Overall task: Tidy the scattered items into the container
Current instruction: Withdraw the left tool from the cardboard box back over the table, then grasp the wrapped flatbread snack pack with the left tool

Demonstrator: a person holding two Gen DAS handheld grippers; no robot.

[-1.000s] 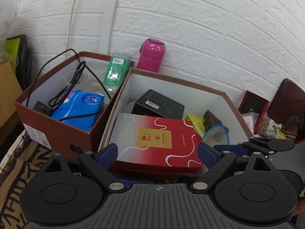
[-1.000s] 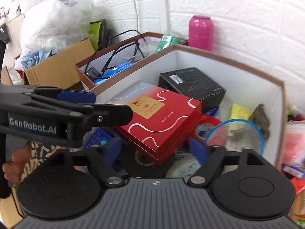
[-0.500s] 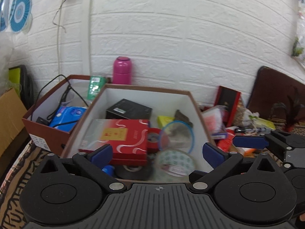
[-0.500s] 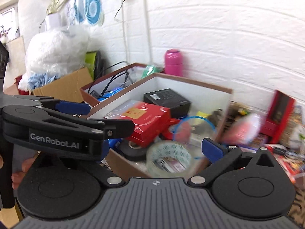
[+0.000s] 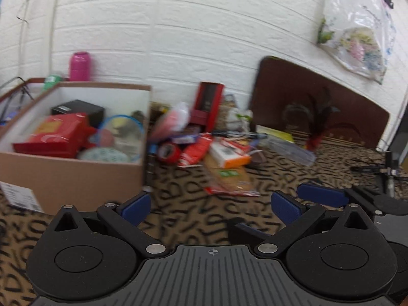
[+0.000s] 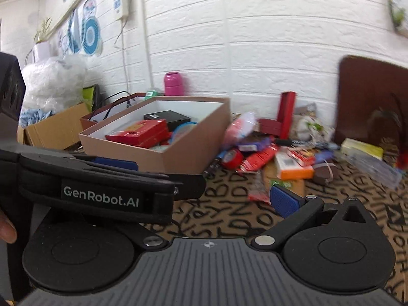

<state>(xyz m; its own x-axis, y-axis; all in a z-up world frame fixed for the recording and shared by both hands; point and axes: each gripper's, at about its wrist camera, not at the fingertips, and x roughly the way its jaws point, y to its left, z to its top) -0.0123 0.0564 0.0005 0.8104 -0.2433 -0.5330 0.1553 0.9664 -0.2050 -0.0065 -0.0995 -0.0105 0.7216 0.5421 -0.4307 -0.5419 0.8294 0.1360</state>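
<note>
Left tool: spread wide, nothing between its blue pads.
Right tool: spread wide and empty (the left tool crosses in front of it, hiding its left pad).
Container: brown box on the patterned worktop, already holding a red box and tape rolls.
Scattered items: piled just right of the container, likely the next pick, so both tools face that way.
</note>
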